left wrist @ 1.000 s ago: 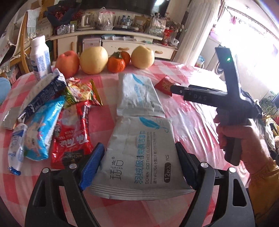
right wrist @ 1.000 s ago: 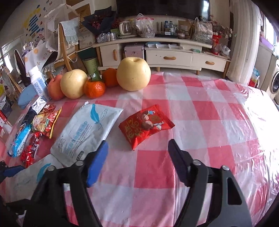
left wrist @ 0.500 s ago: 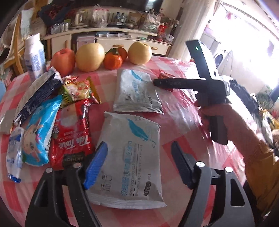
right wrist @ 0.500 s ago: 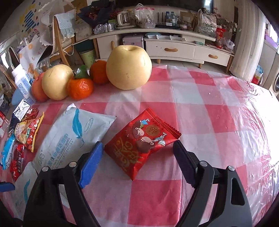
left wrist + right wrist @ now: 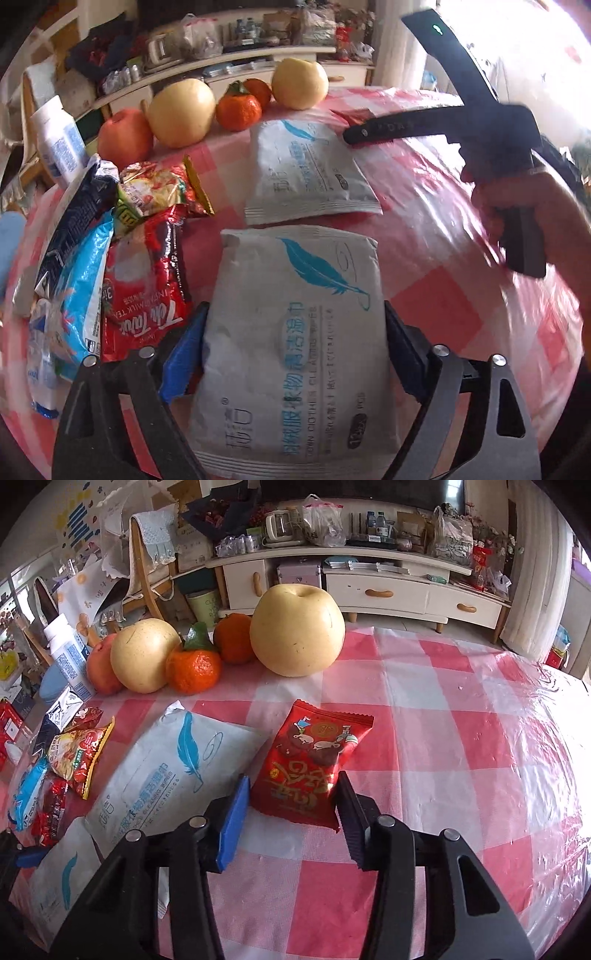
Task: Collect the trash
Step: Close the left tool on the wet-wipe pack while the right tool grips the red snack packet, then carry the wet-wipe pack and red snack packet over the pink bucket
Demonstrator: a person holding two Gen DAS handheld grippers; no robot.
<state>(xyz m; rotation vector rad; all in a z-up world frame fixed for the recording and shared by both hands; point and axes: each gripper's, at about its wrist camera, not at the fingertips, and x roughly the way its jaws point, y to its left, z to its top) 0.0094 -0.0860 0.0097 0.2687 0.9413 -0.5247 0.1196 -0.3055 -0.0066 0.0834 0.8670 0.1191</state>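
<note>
On the left, the left gripper [image 5: 295,350] straddles the near grey foil wipes pouch with a blue feather print [image 5: 295,332]. Its jaws have just been opening wider, and the blue pad [image 5: 184,354] and black pad [image 5: 402,347] sit right against the pouch's two long edges. I can't tell whether they're squeezing yet. The pouch lies flat on the red-and-white checked tablecloth under clear plastic film [image 5: 461,295], just beside a heap of crinkled snack wrappers [image 5: 110,277].

My read: this pouch is broad and soft, so the pads should come in square on both edges and bite low, or the foil will buckle upward and slide out. The slick plastic film won't help hold it in place.

Over to the right, the right gripper [image 5: 291,805] has the small red glossy snack packet [image 5: 314,768] between its fingers. The jaws have just been closing and both pads now press the packet's lower sides, so that's a grip. The packet looks puffy with crimped ends, so a firm pinch should do without crushing it flat.

A second grey feather pouch [image 5: 166,771] lies just left of it. Behind stands round, smooth fruit: pale yellow pears [image 5: 297,631], mandarins [image 5: 194,668] and a red apple [image 5: 125,133].
</note>
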